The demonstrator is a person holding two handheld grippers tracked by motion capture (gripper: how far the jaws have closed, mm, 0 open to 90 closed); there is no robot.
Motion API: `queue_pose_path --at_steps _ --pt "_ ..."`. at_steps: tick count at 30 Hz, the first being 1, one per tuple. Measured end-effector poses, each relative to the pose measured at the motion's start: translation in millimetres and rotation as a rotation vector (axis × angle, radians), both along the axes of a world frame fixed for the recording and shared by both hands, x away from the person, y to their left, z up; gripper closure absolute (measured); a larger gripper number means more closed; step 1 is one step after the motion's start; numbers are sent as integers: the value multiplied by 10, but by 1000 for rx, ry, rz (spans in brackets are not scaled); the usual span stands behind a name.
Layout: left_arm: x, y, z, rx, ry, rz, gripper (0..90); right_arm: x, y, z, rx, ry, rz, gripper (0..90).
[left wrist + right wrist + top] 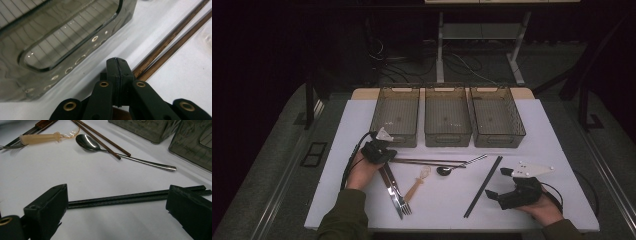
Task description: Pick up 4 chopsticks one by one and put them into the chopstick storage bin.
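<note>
While the left tongs (117,65) are pressing fully together beside the brown chopsticks (172,37) near the left bin (395,115), right tongs (117,205) are gaping wide, straddling black chopsticks (120,199) lying on the white desk (542,130).

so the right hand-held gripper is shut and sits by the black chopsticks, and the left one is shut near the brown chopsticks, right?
Not quite: the right hand-held gripper is open, its jaws wide apart by the black chopsticks, as the right gripper view shows. The left hand-held gripper is indeed shut near the brown chopsticks.
</note>
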State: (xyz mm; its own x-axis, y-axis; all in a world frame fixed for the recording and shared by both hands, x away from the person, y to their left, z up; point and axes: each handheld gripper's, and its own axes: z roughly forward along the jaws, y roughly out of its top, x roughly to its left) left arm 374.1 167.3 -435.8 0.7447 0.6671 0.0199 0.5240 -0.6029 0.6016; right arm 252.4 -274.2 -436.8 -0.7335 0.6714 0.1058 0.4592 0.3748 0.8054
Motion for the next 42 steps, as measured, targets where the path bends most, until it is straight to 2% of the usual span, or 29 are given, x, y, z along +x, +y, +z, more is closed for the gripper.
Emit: queue_pose_path --at_steps 2,12,27,32,42 --pt "-19 10 5 3 18 -4 893 -1 -1 1 0 0 0 44" --pt "-104 2 12 -18 49 -8 892 1 -5 3 3 -2 0 44" --pt "-270 -71 23 -28 78 -58 893 -1 -8 5 4 -3 1 44" --pt "-330 -90 22 -55 92 -53 892 -1 -8 5 4 -4 2 44" --pt "-383 -114 33 -62 109 -68 892 -1 -5 4 3 -3 2 44"
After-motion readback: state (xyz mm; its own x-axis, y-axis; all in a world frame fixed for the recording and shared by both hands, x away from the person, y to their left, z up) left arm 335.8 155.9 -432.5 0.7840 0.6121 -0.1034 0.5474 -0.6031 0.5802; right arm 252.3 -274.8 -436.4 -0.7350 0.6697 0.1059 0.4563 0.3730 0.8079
